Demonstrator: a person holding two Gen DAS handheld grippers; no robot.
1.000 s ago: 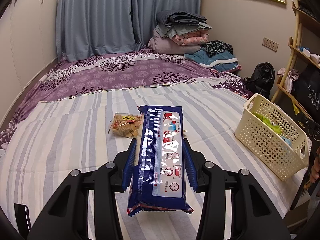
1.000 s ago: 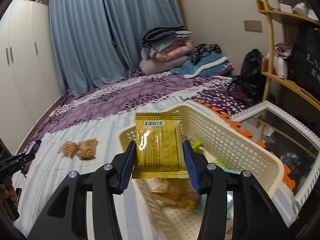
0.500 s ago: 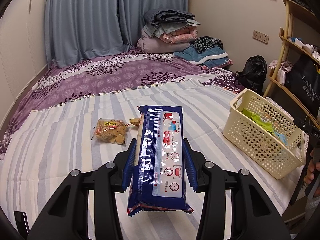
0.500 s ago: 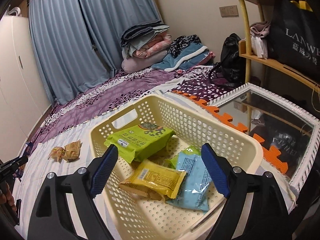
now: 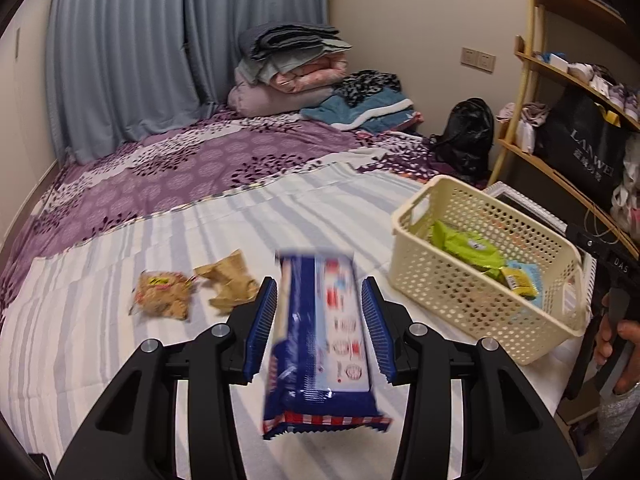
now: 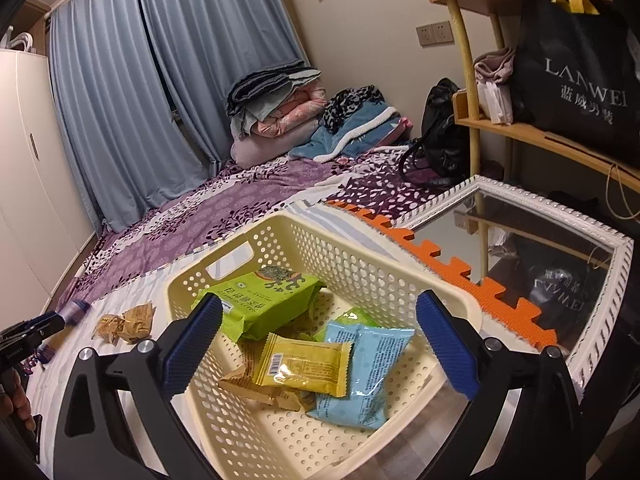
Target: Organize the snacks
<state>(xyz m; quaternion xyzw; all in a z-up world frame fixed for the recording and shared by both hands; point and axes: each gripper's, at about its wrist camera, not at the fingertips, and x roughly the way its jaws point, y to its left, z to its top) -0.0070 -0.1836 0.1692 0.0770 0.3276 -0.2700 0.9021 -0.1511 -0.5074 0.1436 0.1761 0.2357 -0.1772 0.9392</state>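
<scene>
Left wrist view: the left gripper [image 5: 320,326] is clamped on a long blue biscuit packet [image 5: 322,344], its blue pads pressing both long sides, the packet blurred and held lengthwise above the striped bedsheet [image 5: 80,360]. Ahead and to the left, two small snacks lie on the sheet just beside each other: a clear cracker packet [image 5: 162,294] and a crumpled brown packet [image 5: 230,282]. To the right stands a cream perforated basket [image 5: 436,280], a green packet [image 5: 466,246] leaning inside it with a yellow packet [image 5: 520,282] and a pale blue one partly hidden lower down. At the far right edge, a hand [image 5: 618,344] holds the other black tool. Folded bedding [image 5: 292,72] is stacked at the far end of the bed in front of the blue curtains [image 5: 128,60].

Right wrist view: the right gripper [image 6: 318,346] hangs over the cream perforated basket [image 6: 384,264] with its jaws spread wide and nothing between them. Inside the basket lie the green packet [image 6: 260,300], the yellow packet [image 6: 306,364] on top of a brown packet [image 6: 256,388], and a pale blue packet [image 6: 364,372] touching the yellow one's right edge. The two small snacks [image 6: 126,322] rest on the sheet left of the basket. At the left edge the other gripper appears, the end of the blue packet [image 6: 72,308] showing in it. A framed mirror [image 6: 540,248] and an orange foam mat [image 6: 436,264] lie right of the basket, below a wooden shelf [image 6: 532,136] carrying a black shopping bag [image 6: 576,76].
</scene>
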